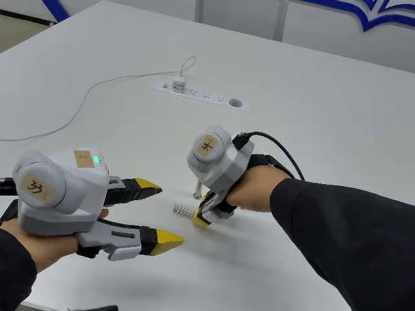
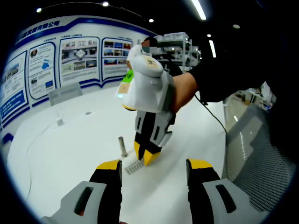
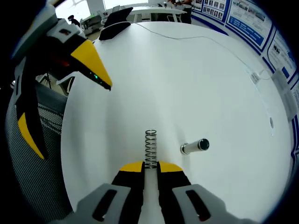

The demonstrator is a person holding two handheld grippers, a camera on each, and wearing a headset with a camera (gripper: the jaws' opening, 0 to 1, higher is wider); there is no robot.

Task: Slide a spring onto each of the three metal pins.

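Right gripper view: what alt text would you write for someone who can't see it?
The right tongs, yellow-tipped, pinch one end of a small spring over a white table, with a metal pin beside it. The left tongs hang open at the upper left.

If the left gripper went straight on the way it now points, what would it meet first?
Most likely the spring, pinched at one end by the right gripper, which sits just behind it. The upright metal pin stands slightly off that line. Depth is hard to judge.
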